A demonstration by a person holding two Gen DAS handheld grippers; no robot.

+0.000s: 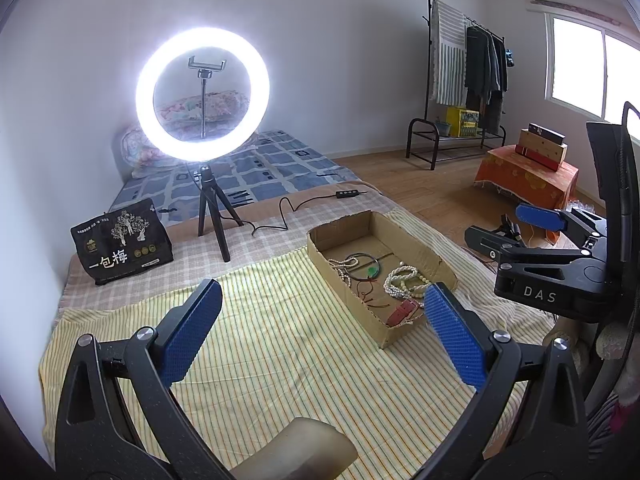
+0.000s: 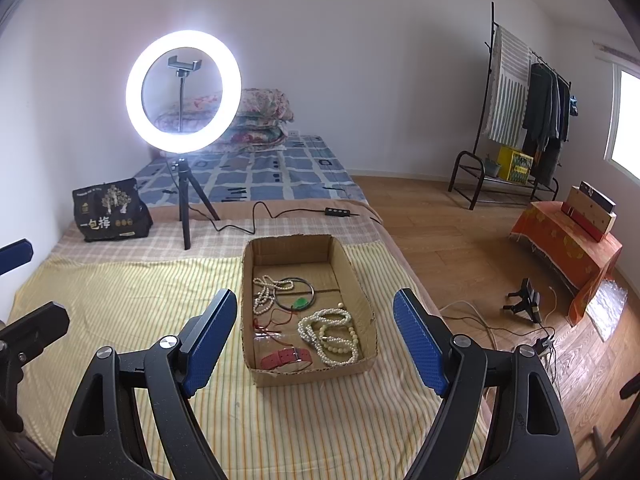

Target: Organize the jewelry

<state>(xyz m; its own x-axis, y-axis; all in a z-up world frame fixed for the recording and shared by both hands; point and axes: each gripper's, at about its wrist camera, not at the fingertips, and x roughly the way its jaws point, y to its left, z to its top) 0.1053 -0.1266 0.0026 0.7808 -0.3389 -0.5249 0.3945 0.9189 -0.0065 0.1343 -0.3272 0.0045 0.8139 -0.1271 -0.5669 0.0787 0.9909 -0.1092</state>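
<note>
A shallow cardboard box (image 2: 362,280) (image 1: 424,250) sits on the yellow striped cloth (image 2: 120,304) (image 1: 260,344). Inside lie a heap of pearl bead strands (image 2: 332,332) (image 1: 404,282), a thinner pearl strand (image 2: 264,294), a dark ring necklace with a green pendant (image 2: 300,302) (image 1: 373,272), red cord (image 2: 276,322) and a red strap (image 2: 286,357) (image 1: 404,312). My right gripper (image 2: 316,336) is open and empty, held above the box's near end. My left gripper (image 1: 322,328) is open and empty, left of the box. The right gripper also shows at the right of the left wrist view (image 1: 512,228).
A lit ring light on a tripod (image 2: 183,92) (image 1: 202,92) stands behind the box, its cable and remote (image 2: 338,212) trailing right. A black printed bag (image 2: 110,210) (image 1: 122,242) sits at back left. The bed edge drops to wooden floor (image 2: 460,248) on the right.
</note>
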